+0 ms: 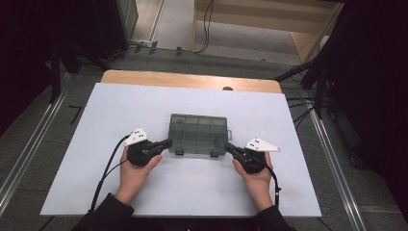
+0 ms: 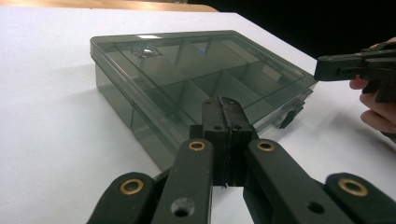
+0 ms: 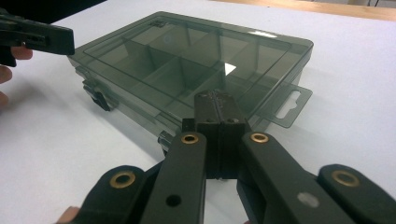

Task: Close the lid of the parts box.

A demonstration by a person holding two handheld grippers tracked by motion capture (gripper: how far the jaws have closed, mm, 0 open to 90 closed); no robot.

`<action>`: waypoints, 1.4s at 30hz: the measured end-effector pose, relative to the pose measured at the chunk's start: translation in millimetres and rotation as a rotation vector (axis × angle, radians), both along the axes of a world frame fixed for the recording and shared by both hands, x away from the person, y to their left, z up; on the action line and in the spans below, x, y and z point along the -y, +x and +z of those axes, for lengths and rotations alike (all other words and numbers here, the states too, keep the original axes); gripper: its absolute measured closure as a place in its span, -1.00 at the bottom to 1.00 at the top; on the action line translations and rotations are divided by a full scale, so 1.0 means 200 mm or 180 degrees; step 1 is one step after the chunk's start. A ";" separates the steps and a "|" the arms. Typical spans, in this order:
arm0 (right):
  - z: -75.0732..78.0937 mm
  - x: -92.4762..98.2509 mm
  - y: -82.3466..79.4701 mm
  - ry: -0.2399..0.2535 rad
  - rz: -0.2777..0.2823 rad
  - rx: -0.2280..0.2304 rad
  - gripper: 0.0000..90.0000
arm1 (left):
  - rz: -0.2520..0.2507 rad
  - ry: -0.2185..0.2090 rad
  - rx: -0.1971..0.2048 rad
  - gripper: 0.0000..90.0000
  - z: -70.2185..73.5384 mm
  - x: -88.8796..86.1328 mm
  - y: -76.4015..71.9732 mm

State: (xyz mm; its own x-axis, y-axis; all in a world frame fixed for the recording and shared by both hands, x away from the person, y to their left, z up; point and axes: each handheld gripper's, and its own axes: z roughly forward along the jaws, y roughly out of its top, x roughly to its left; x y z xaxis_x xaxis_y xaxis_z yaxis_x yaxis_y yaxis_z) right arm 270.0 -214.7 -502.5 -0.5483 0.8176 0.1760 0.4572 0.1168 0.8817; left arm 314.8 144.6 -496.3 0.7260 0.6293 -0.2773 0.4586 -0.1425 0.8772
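My left gripper (image 2: 225,105) has its two black jaws pressed flat together with nothing between them, and its tip sits just short of the near left corner of the smoky transparent organizer box (image 1: 198,134). My right gripper (image 3: 217,100) is clenched the same way, empty, pointing at the box's near right corner. In the high view the left gripper (image 1: 166,143) and right gripper (image 1: 228,146) flank the box from either side of its front edge, close to it, though I cannot tell whether either tip touches it. The box lies flat with its lid closed, near the middle of the white table top (image 1: 120,115); inner dividers split it into compartments. I can read no brand or lettering on it; a small pale mark on the lid in the left gripper view is too blurred to make out. The right gripper view shows a clear hang tab (image 3: 289,105) with a slot sticking out from the box's side, and a dark latch (image 3: 98,98) on the front; the left gripper view shows a latch (image 2: 290,116) too. A wooden strip (image 1: 192,79) borders the table's far edge, with grey floor, rails and cables (image 1: 208,24) beyond it.
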 end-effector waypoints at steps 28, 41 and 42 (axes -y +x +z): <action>0.02 -0.02 -0.05 0.0126 0.0060 0.0236 -0.66 | -0.0022 -0.0087 0.0227 -0.32 0.07 -0.06 -0.08; 0.05 0.05 -0.09 0.0199 -0.0016 0.0347 -1.00 | -0.0047 -0.0016 0.0379 -1.00 0.10 -0.14 -0.15; 0.05 0.06 -0.09 0.0201 -0.0018 0.0344 -1.00 | -0.0055 -0.0005 0.0375 -1.00 0.10 -0.14 -0.15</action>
State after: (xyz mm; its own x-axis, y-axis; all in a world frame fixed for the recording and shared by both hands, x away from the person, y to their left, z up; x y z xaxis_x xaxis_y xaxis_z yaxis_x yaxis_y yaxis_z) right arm 251.4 -226.7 -493.0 -0.5621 0.8100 0.1673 0.3597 0.0573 0.9313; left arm 284.1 173.6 -475.8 0.7643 0.6162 -0.1904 0.3498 -0.1480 0.9251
